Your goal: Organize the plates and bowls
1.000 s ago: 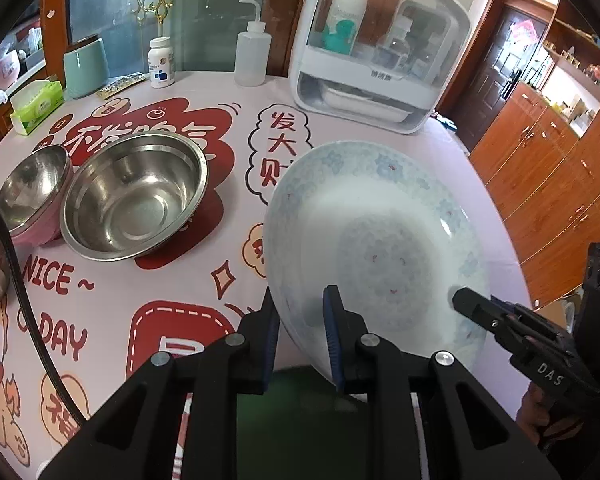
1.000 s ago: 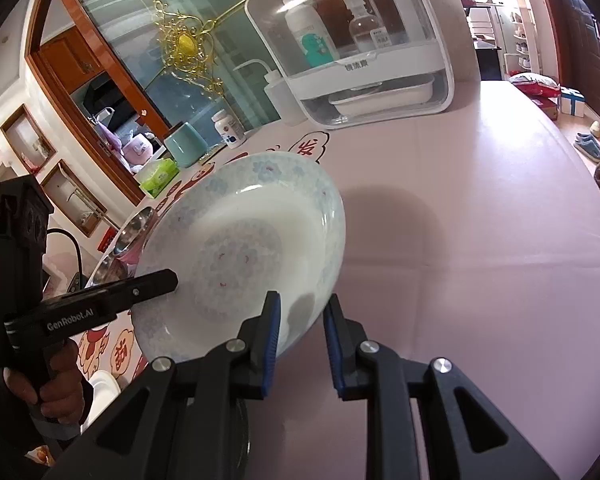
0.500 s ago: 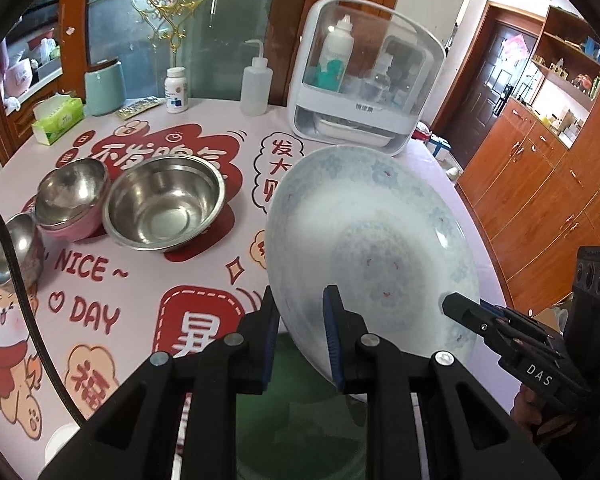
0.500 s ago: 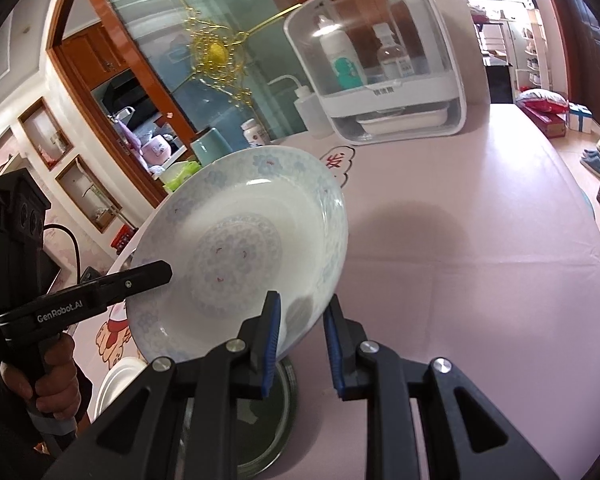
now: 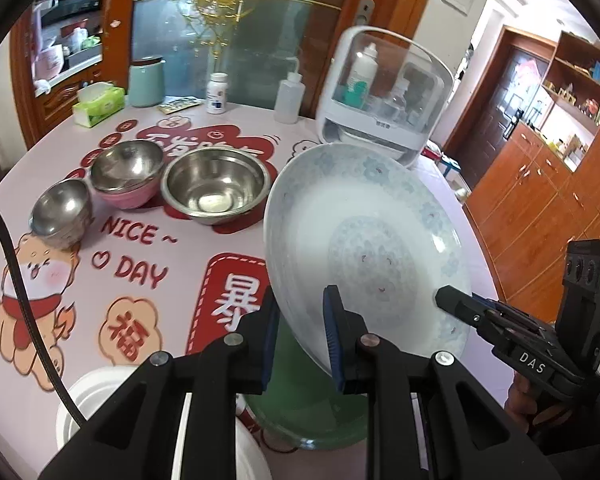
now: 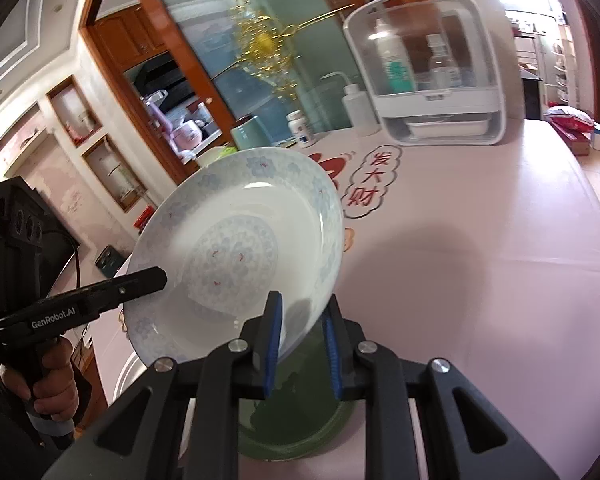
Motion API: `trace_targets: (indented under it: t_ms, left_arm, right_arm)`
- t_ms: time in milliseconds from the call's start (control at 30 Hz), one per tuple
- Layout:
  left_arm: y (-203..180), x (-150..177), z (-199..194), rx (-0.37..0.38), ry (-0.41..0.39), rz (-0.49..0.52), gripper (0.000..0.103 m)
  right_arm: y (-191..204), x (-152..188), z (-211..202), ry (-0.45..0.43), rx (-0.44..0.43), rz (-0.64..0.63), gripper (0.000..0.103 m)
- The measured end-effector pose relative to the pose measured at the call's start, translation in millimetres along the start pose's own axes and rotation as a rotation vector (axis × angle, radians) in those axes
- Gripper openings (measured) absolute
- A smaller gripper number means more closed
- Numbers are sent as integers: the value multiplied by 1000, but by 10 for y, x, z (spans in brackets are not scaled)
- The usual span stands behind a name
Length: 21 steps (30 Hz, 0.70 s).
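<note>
Here, a large white porcelain plate with pale blue flower pattern (image 5: 364, 248) is held tilted in the air over a green plate (image 5: 300, 420) on the pink printed tablecloth (image 5: 148, 288). Left gripper (image 5: 300, 332) clamped on its near rim; right gripper (image 6: 302, 344) clamped on the opposite rim. Three steel bowls (image 5: 216, 184) stand well apart, at left.

A round table (image 5: 172, 248) under a pink printed cloth is carrying three steel bowls (image 5: 216, 184) sitting in a row near its left side. A green plate (image 5: 300, 412) and a white dish (image 5: 100, 392), possibly a plate, are lying at the near edge. Along the far edge a clear-lidded organiser (image 5: 384, 96), a squeeze bottle (image 5: 288, 98), a pill bottle (image 5: 217, 94), a mint canister (image 5: 146, 82) and a tissue pack (image 5: 98, 106) are standing.
</note>
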<state>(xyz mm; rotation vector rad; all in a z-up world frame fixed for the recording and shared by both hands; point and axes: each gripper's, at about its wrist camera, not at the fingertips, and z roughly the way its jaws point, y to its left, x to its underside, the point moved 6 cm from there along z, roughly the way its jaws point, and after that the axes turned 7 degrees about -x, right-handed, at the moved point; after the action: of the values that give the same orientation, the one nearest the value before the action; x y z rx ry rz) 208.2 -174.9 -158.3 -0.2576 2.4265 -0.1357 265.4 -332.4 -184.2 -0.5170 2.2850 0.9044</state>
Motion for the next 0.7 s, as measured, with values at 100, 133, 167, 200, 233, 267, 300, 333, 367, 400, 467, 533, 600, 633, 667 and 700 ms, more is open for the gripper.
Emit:
trace_targets:
  t_ms: [100, 133, 167, 200, 233, 267, 300, 333, 367, 400, 467, 533, 600, 633, 667, 700]
  left_arm:
    - [107, 72, -100, -14, -9, -17, 19]
    - [162, 110, -152, -21, -13, -24, 19]
    - [198, 140, -193, -24, -15, -30, 19]
    - [235, 161, -225, -29, -18, -37, 19]
    - [292, 204, -279, -35, -21, -45, 19]
    - [329, 233, -318, -40, -23, -49, 19]
    - [374, 261, -355, -45, -25, -55, 19]
    - [436, 308, -408, -52, -27, -64, 19]
    - [492, 352, -454, -57, -29, -70, 19]
    - [523, 379, -477, -62, -29, -73, 19]
    - [625, 477, -559, -74, -26, -83, 19]
    - [727, 585, -641, -85, -20, -94, 19]
    - [813, 678, -698, -93, -15, -101, 19]
    - [856, 726, -729, -98, -11, -106, 19]
    - [917, 790, -772, -104, -6, -111, 19]
    - [948, 828, -796, -108, -3, -113, 19]
  right_arm:
    - [145, 39, 37, 15, -22, -18, 19]
    - [198, 54, 50, 19, -30, -25, 19]
    - [249, 69, 62, 23, -37, -31, 19]
    - [294, 87, 68, 25, -41, -38, 19]
    - [349, 107, 87, 30, -47, -44, 19]
    - [402, 131, 104, 36, -53, -50, 19]
    - [450, 156, 119, 41, -57, -56, 19]
    - [514, 190, 138, 49, -63, -62, 19]
    - [565, 218, 146, 54, -68, -66, 19]
    - [615, 247, 158, 60, -75, -71, 19]
    - [733, 309, 185, 72, -86, -85, 19]
    - [849, 376, 206, 83, -96, -98, 19]
    - [944, 443, 226, 95, -105, -108, 19]
    - [1004, 487, 240, 103, -109, -114, 19]
    - [1053, 525, 248, 110, -113, -116, 19]
    - [1095, 563, 261, 119, -116, -118, 19]
